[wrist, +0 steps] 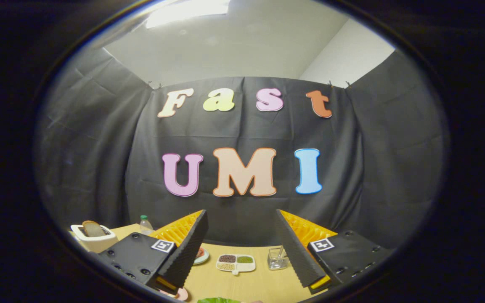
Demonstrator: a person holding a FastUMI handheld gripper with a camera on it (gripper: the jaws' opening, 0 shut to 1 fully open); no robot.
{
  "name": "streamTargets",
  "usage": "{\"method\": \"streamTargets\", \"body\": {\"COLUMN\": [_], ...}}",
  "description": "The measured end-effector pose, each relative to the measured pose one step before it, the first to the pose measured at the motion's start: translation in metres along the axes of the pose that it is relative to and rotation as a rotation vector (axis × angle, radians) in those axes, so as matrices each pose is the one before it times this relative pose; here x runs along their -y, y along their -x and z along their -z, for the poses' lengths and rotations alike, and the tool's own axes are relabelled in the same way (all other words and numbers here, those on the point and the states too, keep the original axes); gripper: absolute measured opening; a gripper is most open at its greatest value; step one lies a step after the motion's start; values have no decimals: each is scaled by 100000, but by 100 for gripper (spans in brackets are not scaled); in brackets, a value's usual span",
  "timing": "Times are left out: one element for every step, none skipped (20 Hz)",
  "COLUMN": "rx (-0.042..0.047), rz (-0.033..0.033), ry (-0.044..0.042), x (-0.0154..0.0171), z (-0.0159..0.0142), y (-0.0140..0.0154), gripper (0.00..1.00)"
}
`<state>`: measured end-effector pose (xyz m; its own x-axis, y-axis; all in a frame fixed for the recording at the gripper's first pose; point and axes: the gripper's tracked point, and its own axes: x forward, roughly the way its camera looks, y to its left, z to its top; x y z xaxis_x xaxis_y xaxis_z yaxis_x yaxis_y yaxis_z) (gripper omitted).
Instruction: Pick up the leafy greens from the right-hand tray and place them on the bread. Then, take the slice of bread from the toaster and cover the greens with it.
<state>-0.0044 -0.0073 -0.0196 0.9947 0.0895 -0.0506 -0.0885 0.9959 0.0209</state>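
My gripper (pixel 240 244) is held high above the wooden table (pixel 242 284), its two fingers spread wide apart with nothing between them. A white toaster (pixel 93 237) stands off to the left beyond the left finger, with a brown slice of bread (pixel 92 228) sticking up out of its slot. A sliver of leafy greens (pixel 218 300) shows on the table right below the fingers. The bread that lies flat is hidden.
Between the fingers, farther back on the table, lie a white divided dish (pixel 236 263) with several fillings, a small plate (pixel 201 256) and a clear wire holder (pixel 277 258). A small plastic bottle (pixel 145 225) stands behind the left finger.
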Motion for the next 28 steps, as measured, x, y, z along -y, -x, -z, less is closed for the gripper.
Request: {"method": "streamTargets", "body": {"rx": [-1595, -1923, -1900, -1760, -1953, -2429, -2770, -3062, -3195, -2729, -2554, -2409, -2321, -2321, -2878, -3374, -3000, -2593, -2261, -2458, -2946, -3306, -3987, -3930, -3533, -3013, -2930, -3080], "rz": [-3088, -2637, -2318, -1761, -1901, -2163, -3167, -2930, -2227, -2494, -2733, -2902, -2795, -2198, -2316, -2004, -1849, -1227, -1207, -1634, -2161, -2842, -2763, -1970, -1879, -1596, -1309, -938], "ry": [168, 1107, 1930, 2169, 1582, 385, 82, 750, 1471, 1301, 388, -311, -356, 32, 284, 394, 783, 1475, 1522, 1171, 665, -122, -235, -14, 402, 834, 1243, 1160], "x": [-464, -286, -186, -102, -211, -290, -637, -429, -88, -179, -436, -471, -375, -256, -307, -226, -255, -98, -72, -269, -524, -513, -567, -322, -375, -295, -329, -179], "z": [644, 592, 672, 576, 767, 782, 888, 848, 1018, 757, 856, 701, 778, 718, 978, 935, 1110, 758, 815, 780, 1111, 1056, 1239, 1176, 1101, 807, 1072, 820], "y": [110, 34, 52, 68, -60, -68, -133, -121, -115, -90, -196, -135, -174, -142, -142, -216, -292, -296, -290, -343, -457, -422, -554, -424, -414, -447, -508, -588], "gripper": [100, 100, 100, 100, 100, 100, 100, 100, 100, 100, 100, 100, 100, 100, 100, 100, 100, 100, 100, 100, 100, 100, 100, 100, 100, 100, 100, 100]}}
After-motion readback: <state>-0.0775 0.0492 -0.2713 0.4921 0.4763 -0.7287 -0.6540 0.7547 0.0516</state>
